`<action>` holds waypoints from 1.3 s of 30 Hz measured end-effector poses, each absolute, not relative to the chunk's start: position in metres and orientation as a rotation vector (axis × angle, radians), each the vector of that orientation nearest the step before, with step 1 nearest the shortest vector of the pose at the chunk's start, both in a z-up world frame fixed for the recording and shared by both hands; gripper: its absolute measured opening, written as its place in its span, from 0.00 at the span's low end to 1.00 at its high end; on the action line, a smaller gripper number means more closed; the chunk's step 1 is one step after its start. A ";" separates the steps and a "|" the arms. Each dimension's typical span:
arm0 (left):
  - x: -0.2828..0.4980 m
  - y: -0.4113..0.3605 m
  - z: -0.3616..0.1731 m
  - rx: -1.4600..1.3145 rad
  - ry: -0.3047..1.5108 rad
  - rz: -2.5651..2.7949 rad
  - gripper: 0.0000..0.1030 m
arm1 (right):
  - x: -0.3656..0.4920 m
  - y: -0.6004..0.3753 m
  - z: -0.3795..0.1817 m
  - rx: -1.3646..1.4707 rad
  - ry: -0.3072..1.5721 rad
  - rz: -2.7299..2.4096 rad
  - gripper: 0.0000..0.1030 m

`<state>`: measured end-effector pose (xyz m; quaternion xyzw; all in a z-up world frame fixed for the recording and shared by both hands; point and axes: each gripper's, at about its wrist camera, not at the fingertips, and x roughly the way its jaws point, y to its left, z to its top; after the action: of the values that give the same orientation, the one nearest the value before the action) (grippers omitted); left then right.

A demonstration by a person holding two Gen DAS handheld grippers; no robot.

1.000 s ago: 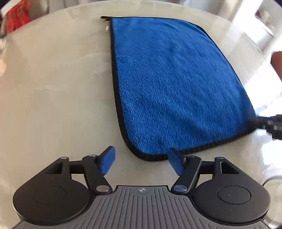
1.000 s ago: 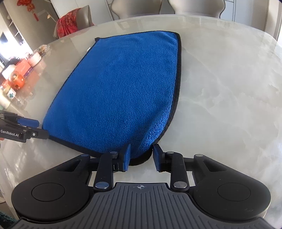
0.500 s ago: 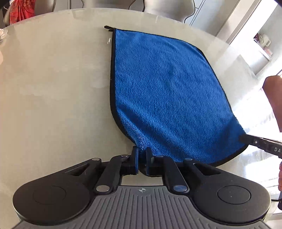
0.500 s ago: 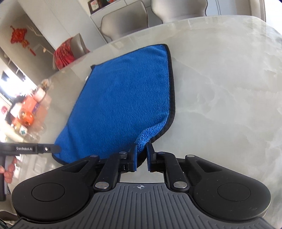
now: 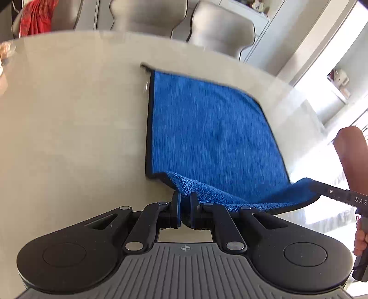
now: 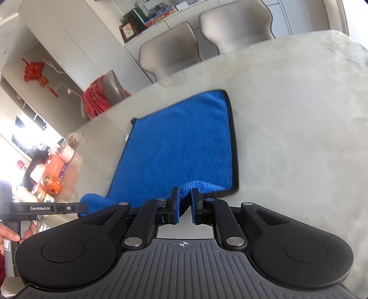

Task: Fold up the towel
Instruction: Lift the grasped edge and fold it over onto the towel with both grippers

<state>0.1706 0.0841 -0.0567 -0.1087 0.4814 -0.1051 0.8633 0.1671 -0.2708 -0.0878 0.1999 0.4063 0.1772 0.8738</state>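
Observation:
A blue towel (image 5: 207, 128) with a black hem lies on a pale marble table (image 5: 69, 138); its near edge is lifted off the surface. My left gripper (image 5: 185, 204) is shut on the towel's near left corner. My right gripper (image 6: 184, 202) is shut on the near right corner of the towel (image 6: 179, 147). The lifted edge hangs between the two grippers and curls over the flat part. The right gripper also shows at the right of the left wrist view (image 5: 322, 187), and the left gripper at the left of the right wrist view (image 6: 80, 208).
Grey chairs (image 5: 218, 27) stand behind the far table edge, one with a red cloth (image 6: 96, 99). Jars and orange items (image 6: 53, 174) crowd the table's left side in the right wrist view. A shelf unit (image 6: 147, 16) stands behind.
Both grippers have closed on the near corners and lifted them off the table, carrying the near edge up and toward the far edge. The views now tilt up toward the chairs.

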 end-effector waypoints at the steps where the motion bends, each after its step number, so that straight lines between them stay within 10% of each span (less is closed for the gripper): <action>1: 0.178 0.084 -0.053 -0.221 0.998 -0.219 0.06 | 0.175 -0.271 -0.086 0.417 0.840 0.371 0.10; 24: 0.368 0.076 -0.092 -0.143 0.998 -0.152 0.09 | 0.375 -0.245 -0.116 0.337 0.881 0.290 0.11; 30: 0.384 0.076 -0.096 -0.126 1.000 -0.126 0.37 | 0.377 -0.251 -0.117 0.384 0.861 0.232 0.33; 39: 0.376 0.088 -0.085 -0.098 0.909 -0.088 0.52 | 0.367 -0.261 -0.117 0.325 0.812 0.179 0.37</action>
<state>0.3765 0.0883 -0.0846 -0.0471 0.4385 -0.0427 0.8965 0.3672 -0.2610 -0.1168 0.1572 0.3927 0.0867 0.9020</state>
